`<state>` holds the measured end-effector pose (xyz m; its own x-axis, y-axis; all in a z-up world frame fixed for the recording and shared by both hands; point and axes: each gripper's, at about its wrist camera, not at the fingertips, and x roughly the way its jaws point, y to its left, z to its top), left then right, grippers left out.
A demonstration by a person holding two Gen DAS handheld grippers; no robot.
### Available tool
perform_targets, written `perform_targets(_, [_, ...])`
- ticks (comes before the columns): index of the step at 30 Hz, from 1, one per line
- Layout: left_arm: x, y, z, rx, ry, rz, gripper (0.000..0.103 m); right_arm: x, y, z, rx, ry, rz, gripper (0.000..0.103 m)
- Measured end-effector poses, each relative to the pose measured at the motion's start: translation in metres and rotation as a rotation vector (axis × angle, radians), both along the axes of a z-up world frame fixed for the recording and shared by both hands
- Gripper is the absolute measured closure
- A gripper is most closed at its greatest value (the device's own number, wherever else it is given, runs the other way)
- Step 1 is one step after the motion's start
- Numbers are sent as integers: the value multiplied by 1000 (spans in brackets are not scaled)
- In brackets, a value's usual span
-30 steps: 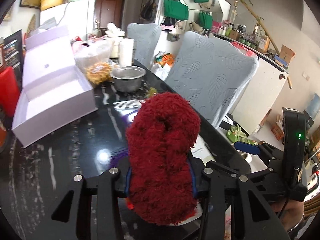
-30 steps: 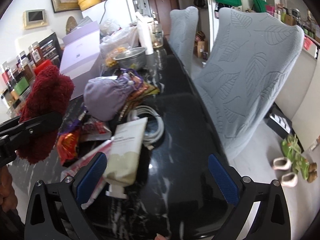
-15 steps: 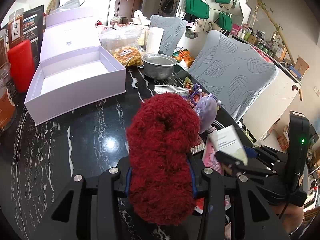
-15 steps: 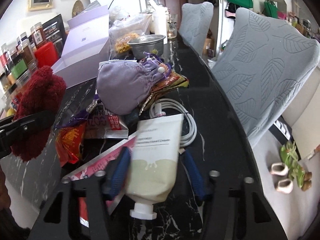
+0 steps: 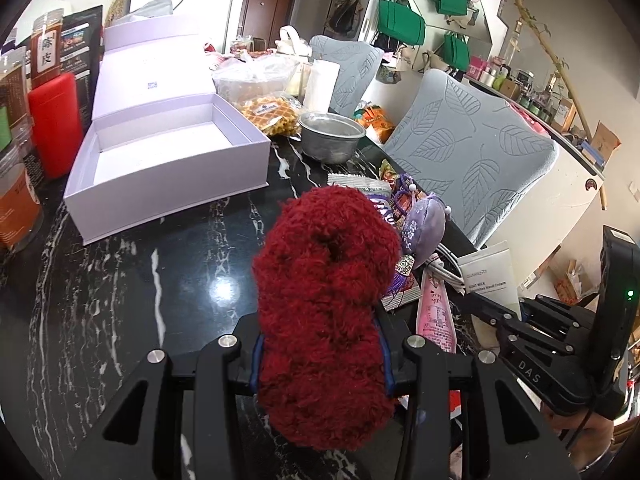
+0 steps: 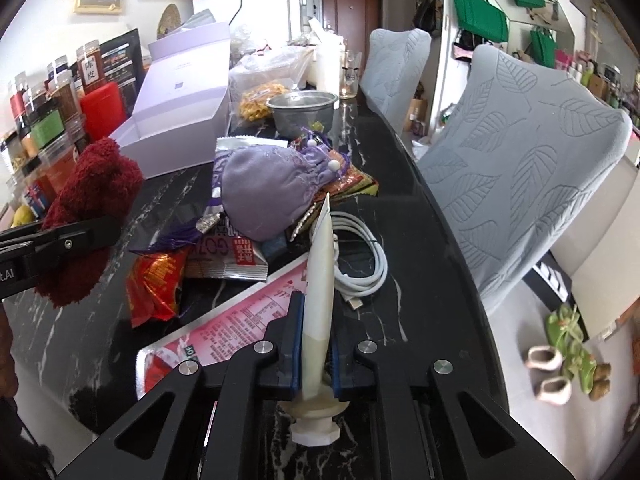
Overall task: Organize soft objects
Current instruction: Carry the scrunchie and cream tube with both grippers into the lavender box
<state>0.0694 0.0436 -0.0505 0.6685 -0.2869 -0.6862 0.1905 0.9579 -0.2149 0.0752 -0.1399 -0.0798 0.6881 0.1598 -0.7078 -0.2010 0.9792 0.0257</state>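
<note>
Your left gripper (image 5: 320,364) is clamped on the dark red fluffy scrunchie (image 5: 326,300) at lower centre, your right gripper (image 6: 314,354) on the hand cream tube (image 6: 320,280), both seemingly mid-carry, so next steer toward the open lavender box (image 5: 160,152) at upper left.

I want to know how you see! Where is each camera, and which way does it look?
Left wrist: on the left gripper, facing the lilac box; jaws squeeze the red fluffy yarn.
Right wrist: on the right gripper, facing the purple pouch; jaws pinch the cream tube.
Both show yarn, pouch, box, metal bowl.
</note>
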Motion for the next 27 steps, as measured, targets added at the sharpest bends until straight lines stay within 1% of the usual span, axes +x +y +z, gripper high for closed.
perform_targets(7, [-19,18,19,1,-59,44,62,-14,15,21,12,-49,43,92])
perform_targets(10, [-28,27,28,8,-89,76,62,-20,28,31,17,-71,82,92])
perform_targets(14, [-41,43,37,20,-117,142,61,-23,46,39,29,-85,150,92])
perform_targets(22, [-59,72,43,55,-128,271,61,-18,84,42,83,-76,290,92])
perform_targets(27, [-58,90,43,61,-118,318,62,-12,109,47,102,-71,361,92])
